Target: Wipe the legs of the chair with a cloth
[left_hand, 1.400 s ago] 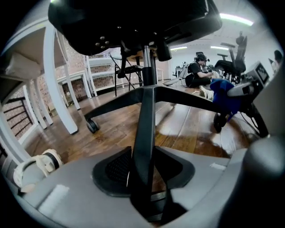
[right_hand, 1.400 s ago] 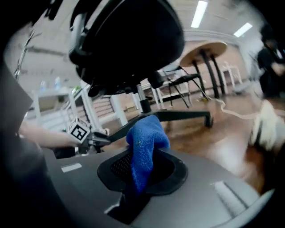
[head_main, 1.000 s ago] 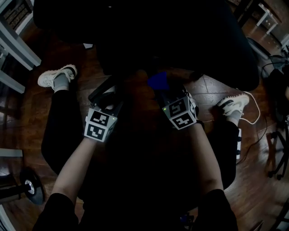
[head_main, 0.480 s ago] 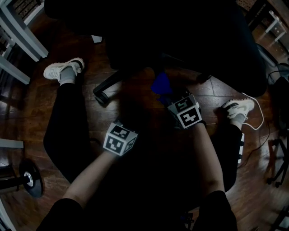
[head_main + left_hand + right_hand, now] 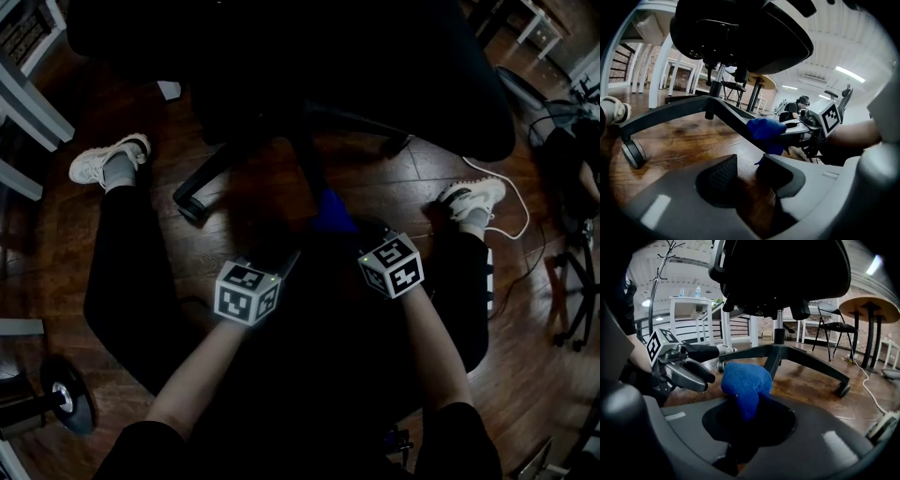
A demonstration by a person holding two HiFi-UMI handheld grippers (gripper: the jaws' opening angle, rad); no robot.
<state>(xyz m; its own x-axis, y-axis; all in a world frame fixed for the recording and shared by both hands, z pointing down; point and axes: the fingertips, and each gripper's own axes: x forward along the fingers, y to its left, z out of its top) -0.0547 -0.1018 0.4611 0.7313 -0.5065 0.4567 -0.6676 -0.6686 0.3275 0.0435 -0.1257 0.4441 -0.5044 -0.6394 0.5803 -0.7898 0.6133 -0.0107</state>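
A black office chair stands in front of me, with its star base (image 5: pixel 211 173) on the wooden floor. One leg (image 5: pixel 307 164) points towards me. My right gripper (image 5: pixel 354 228) is shut on a blue cloth (image 5: pixel 333 210), which lies against that leg. In the right gripper view the cloth (image 5: pixel 744 380) bulges out from between the jaws of the right gripper (image 5: pixel 747 413). In the left gripper view the left gripper (image 5: pixel 746 169) is open, with only floor between its pads, and the cloth (image 5: pixel 765 131) lies on the leg (image 5: pixel 675 108) just beyond it. The left gripper's marker cube (image 5: pixel 247 292) is to the cloth's left.
My two white shoes (image 5: pixel 105 159) (image 5: pixel 472 199) sit on either side of the base. A caster (image 5: pixel 633 152) ends the near left leg. A white cable (image 5: pixel 506 225) runs at the right, a weight disc (image 5: pixel 67 401) lies lower left, and white table legs (image 5: pixel 28 103) stand upper left.
Both grippers have drawn back towards me. The blue cloth came with the right gripper, nearer along the chair leg. The left gripper moved right, away from the left leg.
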